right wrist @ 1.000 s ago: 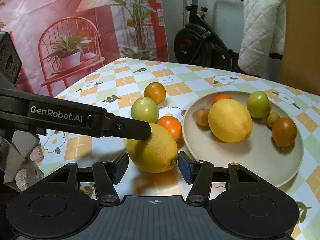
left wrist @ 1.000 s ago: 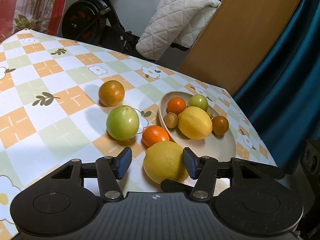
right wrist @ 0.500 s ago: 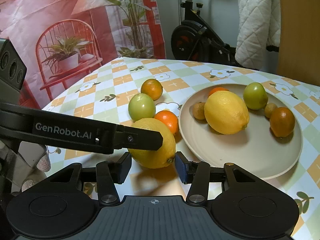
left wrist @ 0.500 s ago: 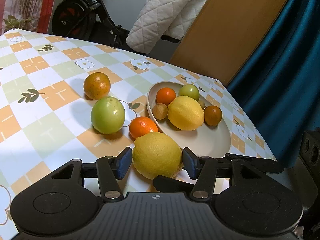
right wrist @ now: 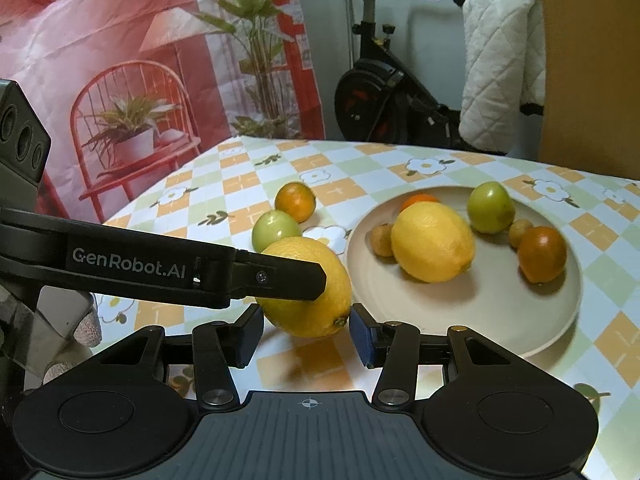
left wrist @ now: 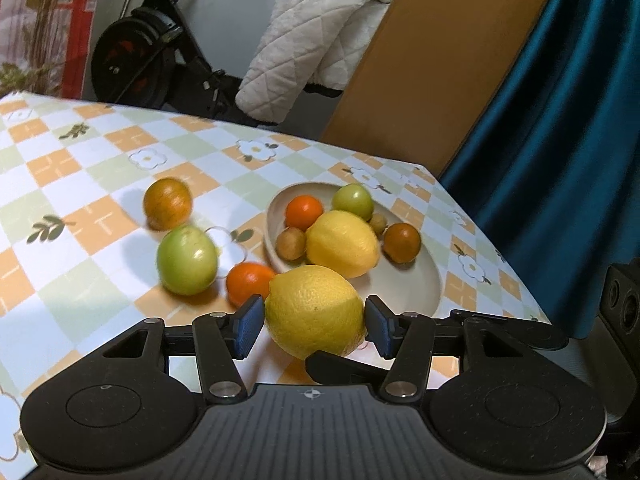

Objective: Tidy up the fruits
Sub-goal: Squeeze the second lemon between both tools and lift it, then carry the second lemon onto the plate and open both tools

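A big yellow lemon (left wrist: 316, 312) sits between the pads of my left gripper (left wrist: 314, 326), which is shut on it and holds it just above the checked tablecloth, beside the beige plate (left wrist: 424, 280). In the right wrist view the same lemon (right wrist: 308, 292) lies between the fingers of my right gripper (right wrist: 306, 334), which is open around it; the left gripper's finger (right wrist: 256, 276) crosses in front. The plate (right wrist: 500, 320) holds a second lemon (right wrist: 434, 240), a green fruit (right wrist: 491, 207), oranges and small brown fruits.
On the cloth left of the plate lie a green apple (left wrist: 187, 260), a small orange (left wrist: 248, 282) and a darker orange (left wrist: 167, 203). An exercise bike and white quilt stand behind the table. The table edge and a blue curtain (left wrist: 560, 160) are on the right.
My left gripper has closed on the lemon and lifted it slightly. My right gripper has moved in around the same lemon. Both views have shifted toward the plate.
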{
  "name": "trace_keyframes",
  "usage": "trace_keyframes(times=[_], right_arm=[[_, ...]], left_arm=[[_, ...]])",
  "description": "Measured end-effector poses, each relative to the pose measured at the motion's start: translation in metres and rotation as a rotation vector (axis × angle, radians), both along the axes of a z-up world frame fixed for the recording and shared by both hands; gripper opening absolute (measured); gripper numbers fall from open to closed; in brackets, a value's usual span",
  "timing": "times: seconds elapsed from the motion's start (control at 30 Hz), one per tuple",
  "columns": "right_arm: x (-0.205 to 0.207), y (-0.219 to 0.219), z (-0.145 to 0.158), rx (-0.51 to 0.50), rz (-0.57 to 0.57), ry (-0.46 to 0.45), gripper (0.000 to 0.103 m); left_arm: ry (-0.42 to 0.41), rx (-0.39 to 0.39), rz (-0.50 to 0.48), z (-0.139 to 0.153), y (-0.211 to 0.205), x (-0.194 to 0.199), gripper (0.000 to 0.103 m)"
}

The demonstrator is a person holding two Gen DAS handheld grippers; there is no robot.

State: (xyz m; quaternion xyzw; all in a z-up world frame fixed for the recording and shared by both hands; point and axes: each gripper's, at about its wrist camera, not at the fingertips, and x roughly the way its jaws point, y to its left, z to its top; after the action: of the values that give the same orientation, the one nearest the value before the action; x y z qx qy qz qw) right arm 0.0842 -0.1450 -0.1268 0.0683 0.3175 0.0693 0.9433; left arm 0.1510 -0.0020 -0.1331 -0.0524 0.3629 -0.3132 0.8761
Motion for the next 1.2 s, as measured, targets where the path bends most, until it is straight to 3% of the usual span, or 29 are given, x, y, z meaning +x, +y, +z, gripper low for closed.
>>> trace_keyframes(times=[0.53, 1.2], right_arm=[[-0.005, -0.044, 0.0, 0.022, -0.108, -0.016, 0.044], [0.01, -0.051, -0.008, 0.015, -0.116, -0.009, 0.04]], left_arm=[[0.006, 0.031, -0.075, 0.0, -0.049, 0.014, 0.058], [0.033, 0.063, -0.045, -0.011, -0.062, 0.034, 0.055]])
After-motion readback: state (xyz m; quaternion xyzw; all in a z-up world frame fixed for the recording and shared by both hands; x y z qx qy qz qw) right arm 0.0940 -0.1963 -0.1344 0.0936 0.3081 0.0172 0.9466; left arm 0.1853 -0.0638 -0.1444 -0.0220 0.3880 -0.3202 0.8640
